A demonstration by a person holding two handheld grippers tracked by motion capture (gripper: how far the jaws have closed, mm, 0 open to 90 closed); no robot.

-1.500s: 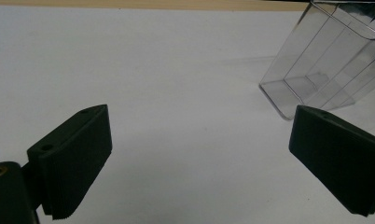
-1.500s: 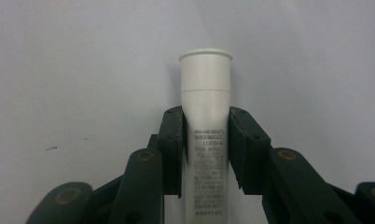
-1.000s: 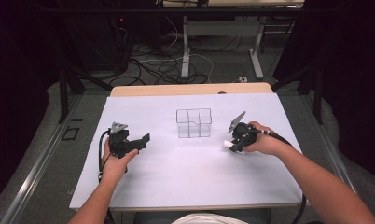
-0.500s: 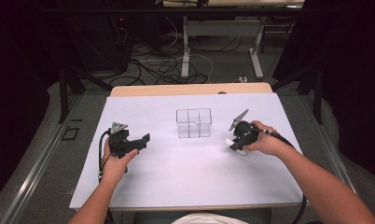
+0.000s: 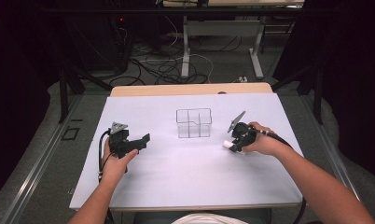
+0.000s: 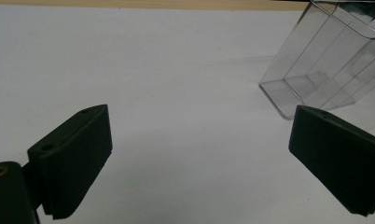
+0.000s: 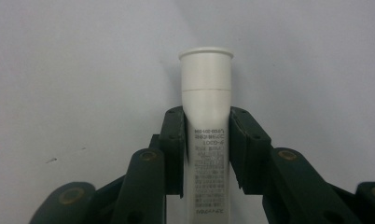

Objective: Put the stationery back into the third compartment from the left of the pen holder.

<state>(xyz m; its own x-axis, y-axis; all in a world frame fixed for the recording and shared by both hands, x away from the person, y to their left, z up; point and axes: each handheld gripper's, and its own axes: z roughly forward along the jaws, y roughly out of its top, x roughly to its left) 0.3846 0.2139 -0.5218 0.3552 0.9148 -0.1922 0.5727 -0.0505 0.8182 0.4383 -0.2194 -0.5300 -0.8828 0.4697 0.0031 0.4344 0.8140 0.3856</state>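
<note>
On the table (image 5: 185, 182), the right gripper (image 5: 235, 141) pinches a white tube (image 7: 206, 121) between its fingers (image 7: 174, 144), while the left gripper (image 5: 135, 142) has fingers (image 6: 76, 158) spread, near the clear box (image 5: 193, 122).

My jaws are black, on both the left gripper (image 5: 143, 138) and the right gripper (image 7: 207, 149). The tube (image 7: 206, 116) between my right jaws is white with fine dark print. The box (image 5: 193, 122) is clear. The table (image 5: 185, 172) is white, with a tan wooden strip along its far edge.
</note>
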